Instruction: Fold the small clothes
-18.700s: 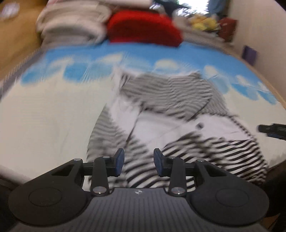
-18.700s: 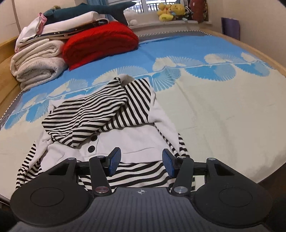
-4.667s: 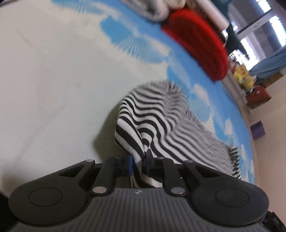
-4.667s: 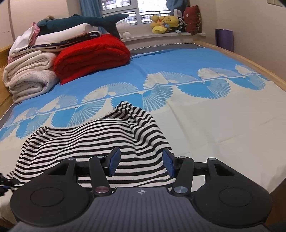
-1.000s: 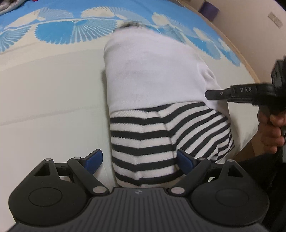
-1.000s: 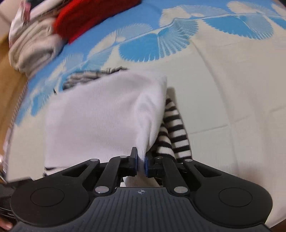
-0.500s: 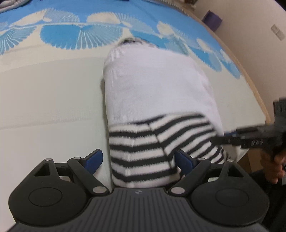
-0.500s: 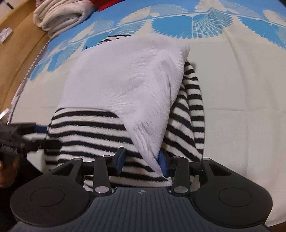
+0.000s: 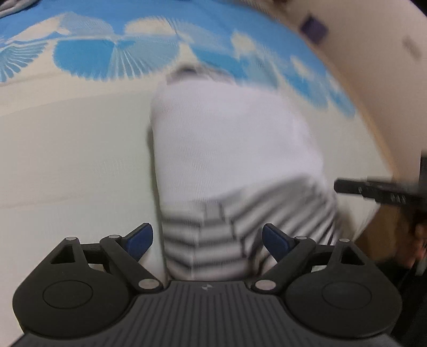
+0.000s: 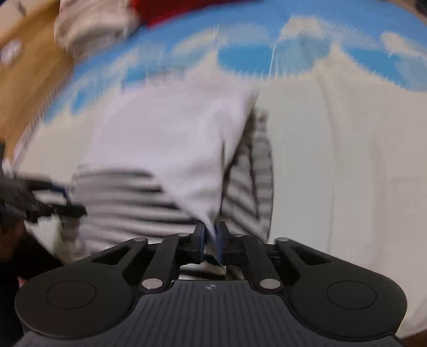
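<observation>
The small garment (image 9: 226, 149), white with a black-and-white striped near end, lies folded on the bed sheet (image 9: 66, 160). My left gripper (image 9: 207, 237) stands wide open with the striped end between its fingers, and the left pad is apart from the cloth. In the right wrist view my right gripper (image 10: 210, 239) has its jaws closing on the near edge of the garment (image 10: 165, 138), with cloth pinched between the pads. The right gripper's fingers (image 9: 355, 188) show at the right edge of the left view. At the left of the right view are the left gripper's fingers (image 10: 66, 208). Both views are blurred.
The sheet (image 10: 347, 160) is cream with a blue fan print further back. Folded pale blankets (image 10: 88, 26) and a red one (image 10: 165, 10) sit at the far end. A wooden bed edge (image 10: 21, 80) runs on the left. A hand (image 9: 419, 235) shows at the right.
My right gripper, shut on the white corner a second ago, opened around it and has narrowed on the cloth again. The left gripper stays open and has shifted slightly.
</observation>
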A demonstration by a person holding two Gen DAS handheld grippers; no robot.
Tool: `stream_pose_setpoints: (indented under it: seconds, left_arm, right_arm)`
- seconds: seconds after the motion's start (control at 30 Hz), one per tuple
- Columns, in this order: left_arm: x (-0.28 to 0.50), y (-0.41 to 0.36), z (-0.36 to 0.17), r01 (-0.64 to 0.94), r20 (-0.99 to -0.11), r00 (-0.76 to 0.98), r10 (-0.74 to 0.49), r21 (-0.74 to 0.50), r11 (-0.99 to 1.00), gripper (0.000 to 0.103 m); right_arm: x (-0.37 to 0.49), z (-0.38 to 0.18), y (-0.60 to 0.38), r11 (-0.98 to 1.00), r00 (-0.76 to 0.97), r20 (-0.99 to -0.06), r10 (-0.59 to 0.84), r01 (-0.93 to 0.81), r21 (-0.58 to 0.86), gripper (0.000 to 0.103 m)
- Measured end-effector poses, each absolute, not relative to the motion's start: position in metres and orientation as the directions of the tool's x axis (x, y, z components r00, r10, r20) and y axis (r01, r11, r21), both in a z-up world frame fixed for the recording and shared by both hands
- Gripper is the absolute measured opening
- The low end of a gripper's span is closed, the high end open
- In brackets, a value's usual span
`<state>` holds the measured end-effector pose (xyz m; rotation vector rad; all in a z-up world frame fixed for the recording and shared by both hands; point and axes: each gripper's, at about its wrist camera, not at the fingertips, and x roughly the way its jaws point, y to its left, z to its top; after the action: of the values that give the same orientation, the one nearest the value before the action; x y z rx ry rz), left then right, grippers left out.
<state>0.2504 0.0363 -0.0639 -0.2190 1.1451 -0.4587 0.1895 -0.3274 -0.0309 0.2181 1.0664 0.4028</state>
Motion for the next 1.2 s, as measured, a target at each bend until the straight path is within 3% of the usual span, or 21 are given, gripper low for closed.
stream_pose_setpoints:
  seconds: [0.03,0.07,0.13,0.4,0.43,0.5,0.57,0.6,0.67,0.97,1.1,1.2]
  left_arm:
    - [0.26,0.043,-0.063,0.205,-0.807,0.349,-0.475,-0.429,0.88,0.092]
    - [0.271,0.05,-0.065,0.168,-0.794,0.358,-0.491,-0.463,0.87,0.092]
    - [0.293,0.061,-0.073,0.09,-0.775,0.362,-0.518,-0.524,0.847,0.092]
    - [0.341,0.052,-0.132,-0.045,-0.693,0.326,-0.643,-0.691,0.722,0.092]
    - [0.341,0.047,-0.132,-0.02,-0.686,0.34,-0.643,-0.689,0.725,0.089]
    - [0.34,0.033,-0.127,0.032,-0.698,0.369,-0.614,-0.651,0.759,0.082]
    - [0.339,0.025,-0.119,0.067,-0.701,0.398,-0.592,-0.621,0.781,0.063]
    - [0.34,0.022,-0.111,0.09,-0.701,0.413,-0.581,-0.604,0.792,0.051]
    - [0.342,0.017,-0.09,0.15,-0.692,0.446,-0.567,-0.567,0.81,0.045]
    - [0.415,0.057,-0.011,0.247,-0.624,0.584,-0.519,-0.472,0.846,0.047]
    - [0.445,0.086,-0.023,0.163,-0.672,0.609,-0.421,-0.413,0.896,0.074]
    - [0.444,0.104,-0.031,0.052,-0.748,0.602,-0.28,-0.313,0.948,0.072]
  right_arm:
    - [0.192,-0.023,-0.332,0.896,0.47,-0.763,0.443,-0.202,0.395,0.027]
    - [0.195,-0.018,-0.338,0.881,0.514,-0.723,0.462,-0.175,0.439,0.048]
    - [0.205,-0.021,-0.345,0.85,0.541,-0.688,0.483,-0.1,0.517,0.062]
    - [0.246,-0.072,-0.328,0.882,0.417,-0.815,0.402,0.064,0.468,0.061]
    - [0.247,-0.077,-0.328,0.877,0.412,-0.818,0.401,0.084,0.473,0.06]
    - [0.247,-0.077,-0.324,0.872,0.421,-0.81,0.407,0.084,0.482,0.046]
    - [0.247,-0.072,-0.319,0.871,0.441,-0.796,0.414,0.064,0.488,0.016]
    - [0.247,-0.068,-0.317,0.871,0.452,-0.791,0.414,0.058,0.488,0.012]
    - [0.249,-0.061,-0.313,0.874,0.48,-0.781,0.398,0.06,0.482,0.008]
    - [0.307,-0.016,-0.301,0.81,0.685,-0.583,0.436,-0.017,0.586,0.007]
    - [0.348,-0.012,-0.274,0.813,0.703,-0.551,0.449,-0.067,0.578,0.007]
    - [0.377,-0.026,-0.252,0.854,0.682,-0.604,0.413,-0.059,0.517,0.007]
